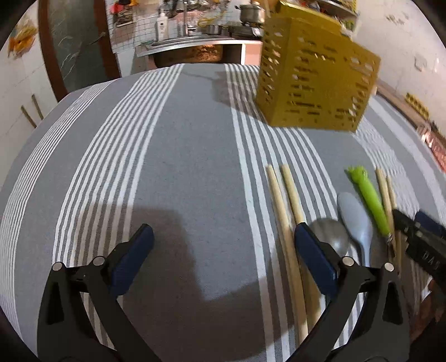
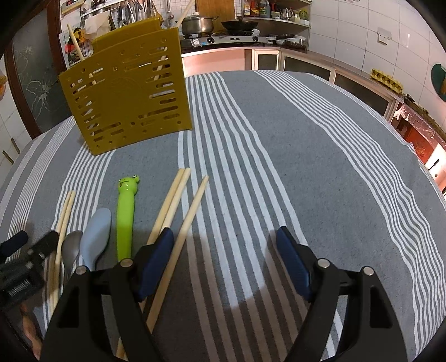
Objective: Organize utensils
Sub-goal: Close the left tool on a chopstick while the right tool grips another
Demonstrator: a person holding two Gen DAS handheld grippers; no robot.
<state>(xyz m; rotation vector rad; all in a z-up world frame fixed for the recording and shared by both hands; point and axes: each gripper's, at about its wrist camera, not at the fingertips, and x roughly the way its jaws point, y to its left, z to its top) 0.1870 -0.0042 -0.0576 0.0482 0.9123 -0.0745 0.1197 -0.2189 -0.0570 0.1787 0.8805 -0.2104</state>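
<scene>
While both tongs hang over the bench (image 2: 320, 144), which is covered by a grey cloth with white stripes, nothing lies between the blue pads of either one. The left tongs (image 1: 223, 236) stand spread above bare cloth, their right pad passing just over a pair of wooden chopsticks (image 1: 281, 200). The right tongs (image 2: 223, 239) are likewise spread wide and pinch nothing; their left pad hides part of another pair of chopsticks (image 2: 174, 200), and a single chopstick (image 2: 192, 211) runs just beside that pad.

Between the two tools the utensils lie in a loose row on the cloth: a metal spoon (image 1: 330, 236), a pale blue-grey spoon (image 2: 96, 234) beside it, and a green frog-headed handle (image 2: 125, 217), whose working end is hidden, so it may be a fork or a spoon.

Farther back stands the yellow perforated utensil holder (image 2: 125, 92), upright on the cloth and well apart from the row. At least one chopstick (image 2: 75, 41) already sticks out of its top. Behind the bench a kitchen counter carries a steel pot (image 2: 199, 23) and a dark wok (image 2: 239, 25).
</scene>
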